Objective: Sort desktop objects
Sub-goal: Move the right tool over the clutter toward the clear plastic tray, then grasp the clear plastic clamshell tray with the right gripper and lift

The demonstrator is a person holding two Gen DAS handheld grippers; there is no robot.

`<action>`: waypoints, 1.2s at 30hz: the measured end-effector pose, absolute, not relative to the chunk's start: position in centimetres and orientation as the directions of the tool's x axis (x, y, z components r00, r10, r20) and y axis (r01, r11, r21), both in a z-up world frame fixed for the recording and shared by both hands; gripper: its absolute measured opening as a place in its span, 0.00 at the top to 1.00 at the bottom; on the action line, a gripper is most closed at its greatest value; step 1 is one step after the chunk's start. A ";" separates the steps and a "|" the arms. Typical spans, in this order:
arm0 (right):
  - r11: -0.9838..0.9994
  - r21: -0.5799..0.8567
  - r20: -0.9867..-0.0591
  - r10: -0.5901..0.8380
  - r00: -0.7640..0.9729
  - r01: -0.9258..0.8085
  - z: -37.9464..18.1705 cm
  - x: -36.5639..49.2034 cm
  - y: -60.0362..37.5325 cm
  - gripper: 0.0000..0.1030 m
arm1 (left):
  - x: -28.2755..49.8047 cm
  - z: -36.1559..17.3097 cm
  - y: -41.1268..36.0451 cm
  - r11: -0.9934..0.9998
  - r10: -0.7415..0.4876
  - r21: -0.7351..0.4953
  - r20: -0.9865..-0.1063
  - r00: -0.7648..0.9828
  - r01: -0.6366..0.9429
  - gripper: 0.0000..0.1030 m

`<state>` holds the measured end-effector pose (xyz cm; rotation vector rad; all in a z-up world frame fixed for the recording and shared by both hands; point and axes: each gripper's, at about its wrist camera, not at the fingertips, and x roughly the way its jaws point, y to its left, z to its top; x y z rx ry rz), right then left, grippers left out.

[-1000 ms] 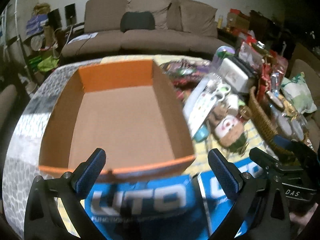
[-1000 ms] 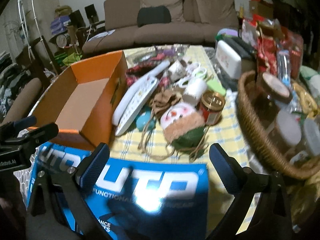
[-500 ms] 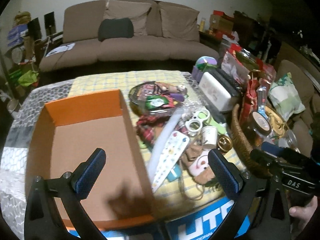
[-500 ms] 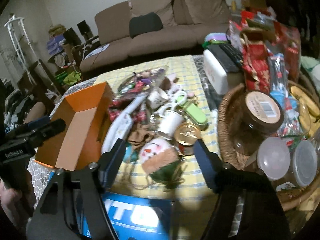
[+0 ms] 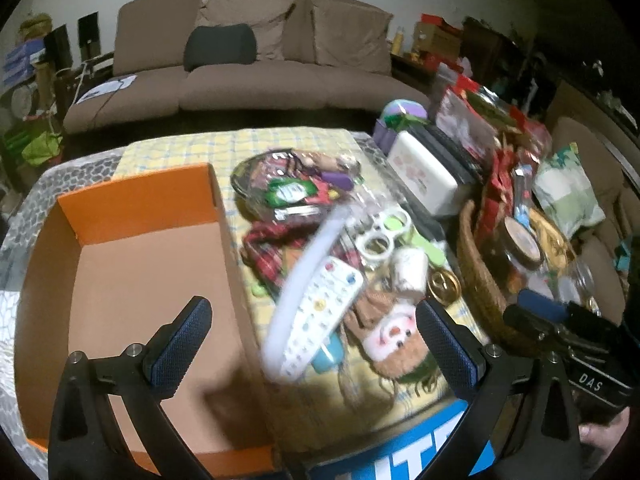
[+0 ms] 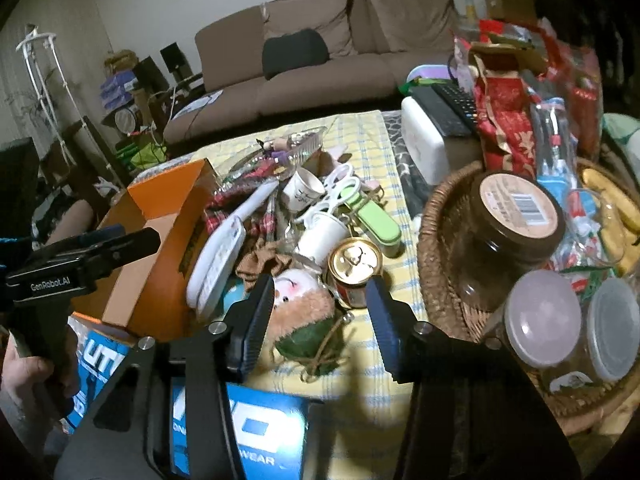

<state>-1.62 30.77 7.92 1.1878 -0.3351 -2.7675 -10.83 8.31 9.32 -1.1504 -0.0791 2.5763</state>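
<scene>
Both grippers are sitting farther over the pile than a second ago: the blue printed box that filled the bottom of each view is now showing only as a strip, and the clutter is filling the middle.

Right gripper (image 6: 318,306) is closing its jaws, yet nothing is being pressed; the snowman plush (image 6: 302,300) is lying below and between the pads, on the yellow checked tabletop (image 6: 372,140), touching the gold-lidded can (image 6: 354,258). Left gripper (image 5: 308,340) is standing wide and released, its left finger hanging over the orange cardboard box (image 5: 132,208), which is holding nothing, and its right finger over the plush.

Judging by this, the step in hand is picking 1 item for the box, most likely the plush. To do it well:

- Keep lowering until the pads are flanking the soft body, not its twine loops, which are trailing toward the near edge and could snag.
- Avoid nudging the can, which is looking easy to tip.
- Keep the white remote (image 5: 320,320), leaning against the plush's side, out of the grip.
</scene>
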 end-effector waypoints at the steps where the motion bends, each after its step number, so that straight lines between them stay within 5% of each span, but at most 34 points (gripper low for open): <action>1: -0.965 0.261 -0.700 -0.202 -0.685 0.017 8.0 -2.1 30.9 0.56 | -11.5 9.6 7.9 -0.951 0.304 -0.185 -0.717 -0.628 -0.249 0.00; 12: -0.914 0.406 -0.695 -0.295 -0.656 -0.019 9.3 -12.5 31.2 0.54 | -22.9 9.9 5.8 -0.978 0.209 -0.173 -0.801 -0.561 -0.117 0.01; 22: -0.894 0.440 -0.745 -0.308 -0.592 -0.089 5.3 -19.4 30.5 0.55 | -28.9 7.9 8.5 -0.987 0.130 -0.065 -0.860 -0.494 -0.146 0.19; 26: -0.927 0.364 -0.786 -0.255 -0.562 -0.088 3.5 -19.6 30.3 0.78 | -29.7 6.5 9.5 -0.982 0.146 -0.074 -0.880 -0.452 -0.173 0.19; 30: -0.942 0.319 -0.818 -0.220 -0.532 -0.101 1.9 -19.4 31.1 0.82 | -29.8 6.2 11.1 -0.972 0.166 -0.072 -0.884 -0.438 -0.224 0.20; 31: -0.942 0.319 -0.822 -0.222 -0.524 -0.103 1.4 -19.4 31.2 0.82 | -29.8 6.1 11.5 -0.970 0.170 -0.072 -0.886 -0.432 -0.234 0.24; 34: -0.937 0.336 -0.822 -0.244 -0.515 -0.093 0.8 -19.3 31.3 0.83 | -30.0 5.3 12.4 -0.960 0.209 -0.114 -0.899 -0.384 -0.255 0.63; 36: -0.932 0.354 -0.810 -0.263 -0.524 -0.081 0.7 -19.2 31.1 0.83 | -30.0 4.7 12.9 -0.949 0.263 -0.179 -0.905 -0.334 -0.261 0.71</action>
